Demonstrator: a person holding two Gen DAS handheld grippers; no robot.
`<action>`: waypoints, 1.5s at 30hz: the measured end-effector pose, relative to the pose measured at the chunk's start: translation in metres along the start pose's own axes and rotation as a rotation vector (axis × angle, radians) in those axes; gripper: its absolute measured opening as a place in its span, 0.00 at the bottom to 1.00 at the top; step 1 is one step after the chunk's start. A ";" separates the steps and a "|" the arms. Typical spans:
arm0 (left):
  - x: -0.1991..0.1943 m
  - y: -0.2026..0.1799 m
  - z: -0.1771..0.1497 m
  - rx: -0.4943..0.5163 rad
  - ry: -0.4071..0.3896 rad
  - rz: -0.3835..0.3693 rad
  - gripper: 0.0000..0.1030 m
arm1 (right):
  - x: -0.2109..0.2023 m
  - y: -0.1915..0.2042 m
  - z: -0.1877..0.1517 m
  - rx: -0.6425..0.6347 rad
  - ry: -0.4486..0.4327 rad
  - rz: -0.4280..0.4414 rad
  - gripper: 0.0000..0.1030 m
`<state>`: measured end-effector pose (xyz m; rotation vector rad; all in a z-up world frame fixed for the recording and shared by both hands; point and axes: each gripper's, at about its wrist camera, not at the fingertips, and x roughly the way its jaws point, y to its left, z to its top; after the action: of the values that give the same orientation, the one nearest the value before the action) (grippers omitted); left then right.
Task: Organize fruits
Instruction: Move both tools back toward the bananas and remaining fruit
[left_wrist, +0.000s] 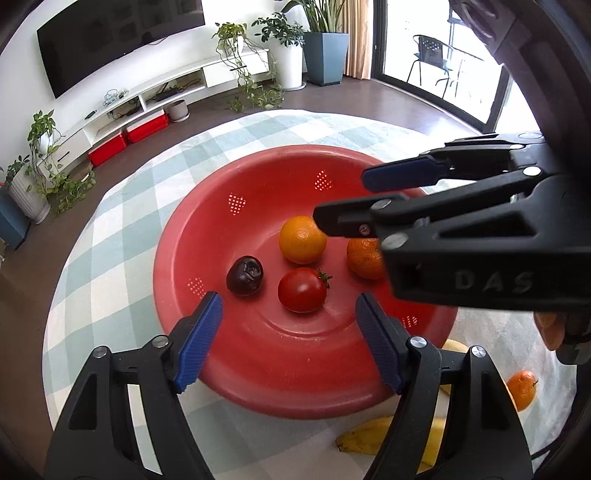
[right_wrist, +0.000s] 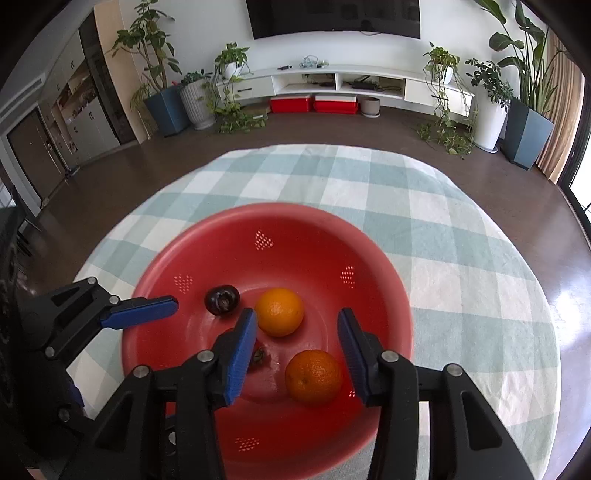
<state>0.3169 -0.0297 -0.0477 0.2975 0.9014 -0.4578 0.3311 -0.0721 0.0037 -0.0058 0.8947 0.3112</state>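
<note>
Down at the near edge of the checked cloth (right_wrist: 443, 229) we've got a couple of bananas (left_wrist: 369, 435) and a stray orange (left_wrist: 522, 387) lying outside the bowl (left_wrist: 258, 369), the bananas just beside its rim. The bowl itself is a big red colander type with little hole patches in the wall. Inside it sit a shiny tomato (left_wrist: 302, 290) with its green stem, a dark plum (left_wrist: 244, 275), and two more oranges (right_wrist: 279, 312), all loosely grouped near the middle, none touching. Our left gripper (left_wrist: 288, 317) hangs over the near side of the bowl, blue pads spread wide, nothing in them. Our right gripper (right_wrist: 297, 349) is over the bowl too, jaws parted with one orange (right_wrist: 314, 376) sitting below the gap, pads not pressing it. Past the table there's a TV (right_wrist: 334, 16) wall with plants.
</note>
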 end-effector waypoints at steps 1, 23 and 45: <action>-0.006 0.001 -0.002 -0.006 -0.012 0.004 0.77 | -0.012 0.000 -0.001 0.007 -0.029 0.008 0.58; -0.131 -0.091 -0.127 -0.071 -0.056 -0.100 0.90 | -0.128 -0.031 -0.187 0.323 -0.200 0.040 0.79; -0.109 -0.106 -0.124 0.009 0.018 -0.010 0.89 | -0.134 -0.027 -0.194 0.290 -0.234 0.079 0.77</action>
<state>0.1208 -0.0399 -0.0396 0.3059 0.9189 -0.4688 0.1113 -0.1592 -0.0187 0.3287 0.7017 0.2470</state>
